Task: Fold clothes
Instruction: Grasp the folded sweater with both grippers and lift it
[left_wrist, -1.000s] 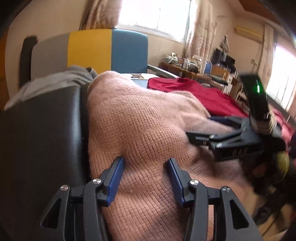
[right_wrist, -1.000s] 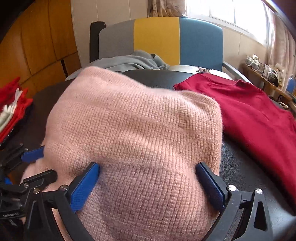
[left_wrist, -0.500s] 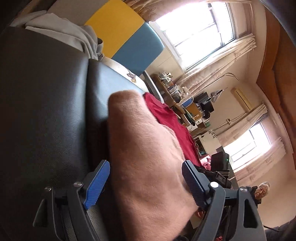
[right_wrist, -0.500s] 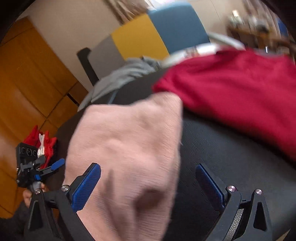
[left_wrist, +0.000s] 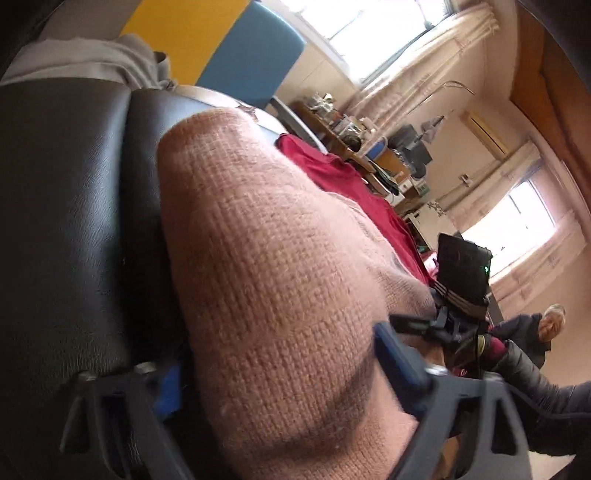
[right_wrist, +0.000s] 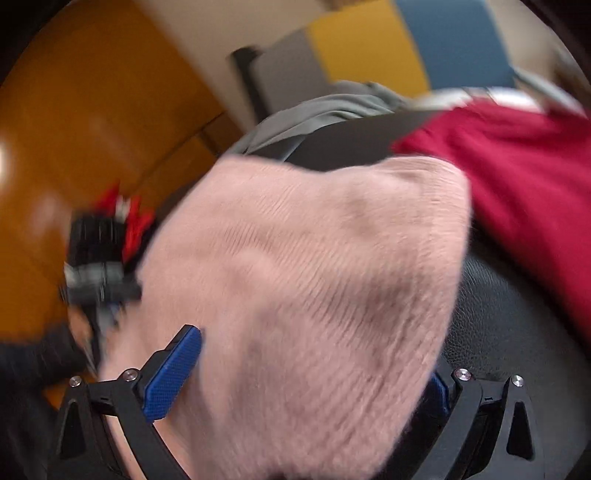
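Between both my hand-held grippers: folded pink knitted sweater, over the black leather tabletop.
Left hand-held gripper and right hand-held gripper both spread wide around it; its long axis runs away from me toward the striped chair.

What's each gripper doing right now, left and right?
Left gripper: jaws spread wide, the folded pink knit sweater bulging between them; open.
Right gripper: jaws also wide apart around the same sweater; open.
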